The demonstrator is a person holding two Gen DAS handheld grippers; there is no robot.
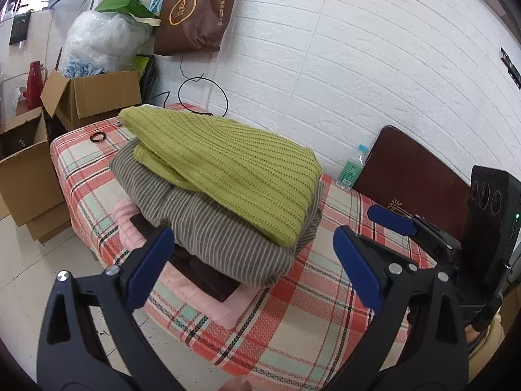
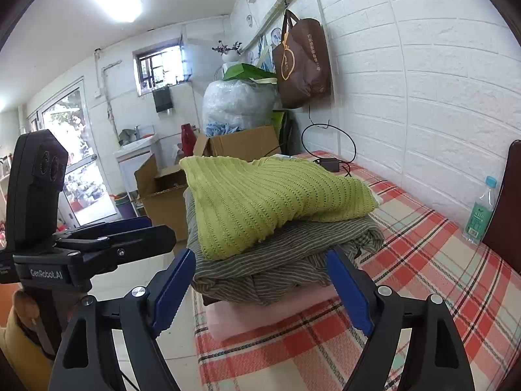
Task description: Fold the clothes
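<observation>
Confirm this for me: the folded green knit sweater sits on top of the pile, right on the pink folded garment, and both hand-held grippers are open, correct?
Not quite. The folded green knit sweater rests on the grey striped garment; the pink folded garment lies at the bottom, as the right wrist view shows. Both the left hand-held gripper and right hand-held gripper are open.

the top garment point(image 1: 234, 169) on the stack is showing a yellow-green ribbed knit. under it, the striped garment point(image 1: 215, 238) is running thin grey and olive-brown stripes. a dark brown piece point(image 1: 208, 277) is peeking out beneath that, and the bottom fold point(image 1: 202, 303) is showing pale pink. the bed cover point(image 1: 312, 322) is wearing a plaid of coral red, mint green and cream with dark lines. the left hand-held gripper point(image 1: 254, 270) and the right hand-held gripper point(image 2: 260, 290) are showing black frames with blue pads. the hanging bag point(image 1: 195, 16) is showing brown with a gold emblem, against a white brick-pattern wall point(image 1: 374, 65). the bottle point(image 2: 480, 211) is carrying a green label and light blue cap.
</observation>
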